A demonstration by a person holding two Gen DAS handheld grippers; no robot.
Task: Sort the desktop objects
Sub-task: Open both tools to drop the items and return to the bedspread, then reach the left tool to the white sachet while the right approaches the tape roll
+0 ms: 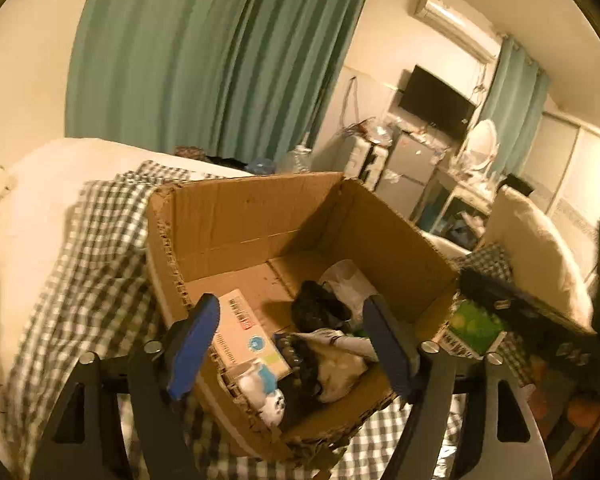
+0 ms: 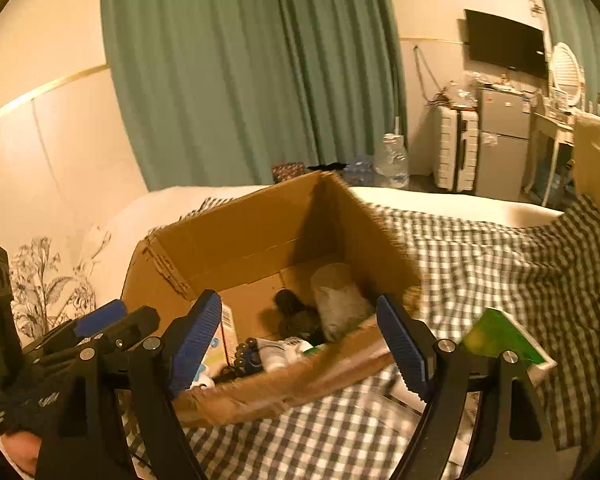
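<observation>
Both our tools, left and right, hover wide apart and empty-handed over the open brown cardboard box on the checked bedspread, green packet just beside it.

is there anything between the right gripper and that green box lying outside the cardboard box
Nothing visible. The green box lies on the checked cloth just right of the open right gripper, outside the cardboard box.

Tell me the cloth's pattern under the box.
Dark and white check on the cloth under the box; clearest in the right wrist view.
</observation>
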